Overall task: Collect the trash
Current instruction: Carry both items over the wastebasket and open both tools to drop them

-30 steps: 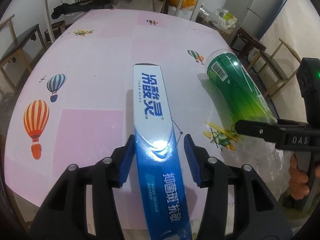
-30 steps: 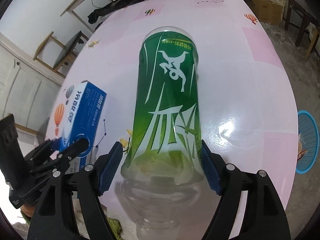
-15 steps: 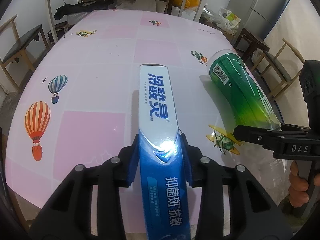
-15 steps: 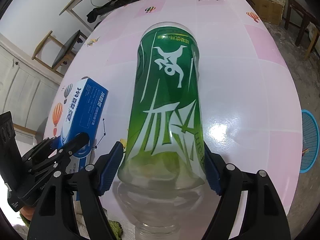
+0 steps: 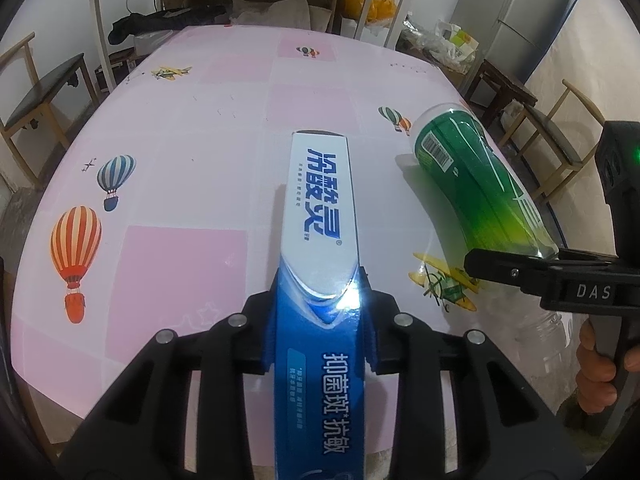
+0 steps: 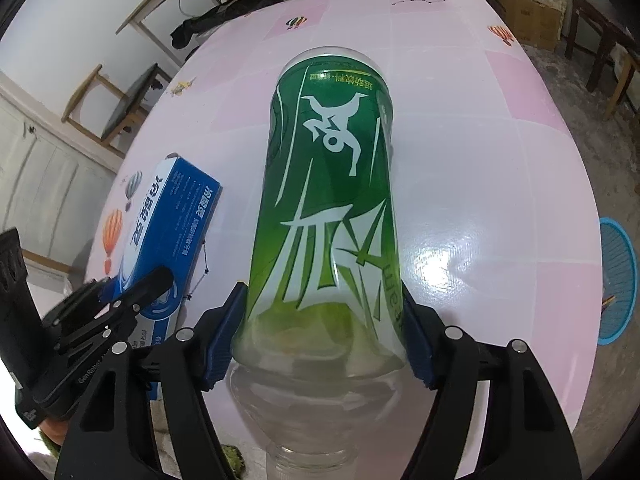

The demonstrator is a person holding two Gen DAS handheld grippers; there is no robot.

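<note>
Item one, blue-and-white toothpaste box (image 5: 320, 280), lying lengthwise at centre frame on the pink balloon-print table (image 5: 180, 152): left gripper (image 5: 320, 332) jaws closing, pads pressed on both long sides. Item two, green-labelled plastic bottle (image 6: 328, 216), lying at centre frame with its neck toward the lower edge, apparently empty: right gripper (image 6: 320, 344) jaws closing, pads touching its lower shoulders. Progress, as judged: both pieces gripped but unlifted, nothing yet binned; a blue basket (image 6: 620, 280) sits at the right edge, contents unclear.
</note>
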